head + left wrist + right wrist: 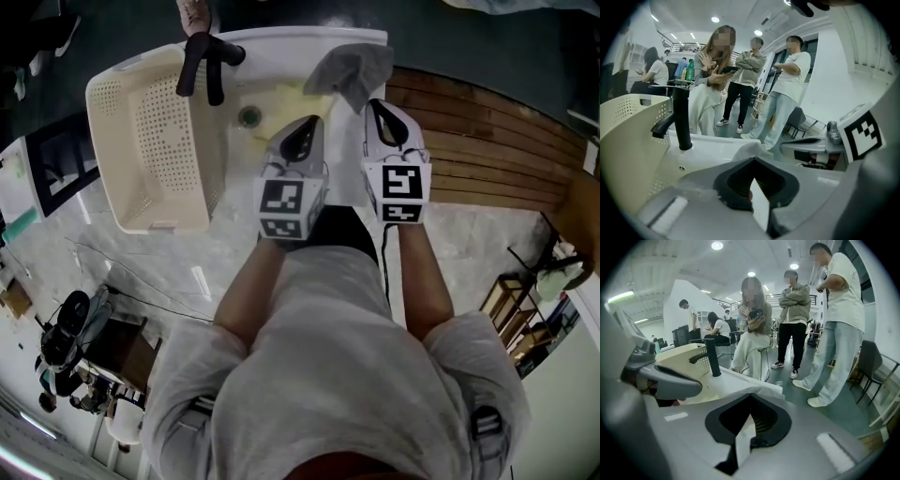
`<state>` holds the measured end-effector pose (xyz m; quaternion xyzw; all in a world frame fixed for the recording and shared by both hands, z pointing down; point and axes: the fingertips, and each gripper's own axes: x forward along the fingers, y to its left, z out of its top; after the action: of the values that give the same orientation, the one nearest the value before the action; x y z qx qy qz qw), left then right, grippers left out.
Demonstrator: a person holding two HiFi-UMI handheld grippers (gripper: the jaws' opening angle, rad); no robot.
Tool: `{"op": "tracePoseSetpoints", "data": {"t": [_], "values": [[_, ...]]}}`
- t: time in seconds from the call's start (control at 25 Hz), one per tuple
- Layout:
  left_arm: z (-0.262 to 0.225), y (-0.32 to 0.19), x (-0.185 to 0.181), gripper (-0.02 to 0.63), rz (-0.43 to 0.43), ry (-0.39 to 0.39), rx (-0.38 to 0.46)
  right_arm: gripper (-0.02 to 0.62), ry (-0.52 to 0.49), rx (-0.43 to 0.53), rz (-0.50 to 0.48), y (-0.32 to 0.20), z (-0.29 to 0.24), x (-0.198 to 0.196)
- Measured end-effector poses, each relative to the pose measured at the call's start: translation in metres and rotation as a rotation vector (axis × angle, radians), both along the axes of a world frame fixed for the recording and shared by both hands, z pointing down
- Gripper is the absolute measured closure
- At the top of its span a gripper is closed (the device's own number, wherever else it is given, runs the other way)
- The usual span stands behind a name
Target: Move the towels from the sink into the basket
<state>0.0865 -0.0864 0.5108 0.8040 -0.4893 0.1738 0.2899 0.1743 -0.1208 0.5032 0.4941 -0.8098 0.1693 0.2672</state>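
Two towels show at the white sink [281, 39]. A grey towel [352, 67] is draped over its far right corner, and a pale yellow towel [286, 96] lies down in the basin, just beside the drain [249, 116]. The cream basket [150, 141] stands at the sink's left side, close against the black tap [208, 64].

The left tongs [311, 120] are held over the near part of the basin, by the yellow towel, with jaws closed together and nothing between them. The right tongs [377, 103] point at the near edge of the grey towel, just beside it, jaws likewise closed and gripping nothing. Whether either one touches a towel cannot be told.

Beyond the sink stand three people [787, 93]. Wooden slats [487, 141] lie at the sink's right.
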Motion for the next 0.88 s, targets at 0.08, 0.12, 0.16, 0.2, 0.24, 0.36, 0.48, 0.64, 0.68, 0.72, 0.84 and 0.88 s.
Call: {"op": "tracePoseSetpoints", "data": {"t": [0.08,0.12,0.16,0.2,0.24,0.36,0.48,0.64,0.68,0.72,0.84,0.88], "values": [[0.005,-0.001,-0.001,0.586,-0.004,-0.004,-0.011,0.577,0.008,-0.011,-0.003,-0.004,0.007,0.001],[0.007,-0.002,-0.002,0.586,-0.006,-0.006,-0.016,0.541,0.011,-0.02,-0.009,-0.006,0.011,0.0],[0.009,-0.003,-0.003,0.586,-0.007,-0.008,-0.02,0.52,0.016,-0.029,-0.015,-0.007,0.016,0.0],[0.011,-0.003,-0.003,0.586,-0.009,-0.009,-0.024,0.52,0.024,-0.037,-0.02,-0.009,0.02,0.0],[0.013,-0.003,-0.004,0.586,-0.01,-0.01,-0.028,0.516,0.037,-0.045,-0.024,-0.01,0.025,0.001],[0.015,-0.004,-0.005,0.586,-0.014,-0.015,-0.035,0.486,0.074,-0.071,-0.032,-0.014,0.038,0.003],[0.018,-0.005,-0.008,0.586,-0.023,-0.019,-0.039,0.476,0.09,-0.104,-0.043,-0.016,0.054,0.004],[0.019,-0.004,-0.012,0.586,-0.038,-0.024,-0.046,0.486,0.117,-0.116,-0.052,-0.019,0.066,0.004],[0.019,-0.004,-0.013,0.586,-0.04,-0.025,-0.046,0.519,0.126,-0.106,-0.05,-0.021,0.064,0.005],[0.018,-0.003,-0.014,0.586,-0.043,-0.027,-0.045,0.574,0.133,-0.093,-0.046,-0.022,0.062,0.005],[0.016,-0.003,-0.018,0.586,-0.051,-0.029,-0.042,0.583,0.136,-0.067,-0.052,-0.023,0.053,0.002],[0.014,-0.003,-0.018,0.586,-0.053,-0.029,-0.039,0.584,0.133,-0.06,-0.056,-0.023,0.05,0.0]]}}
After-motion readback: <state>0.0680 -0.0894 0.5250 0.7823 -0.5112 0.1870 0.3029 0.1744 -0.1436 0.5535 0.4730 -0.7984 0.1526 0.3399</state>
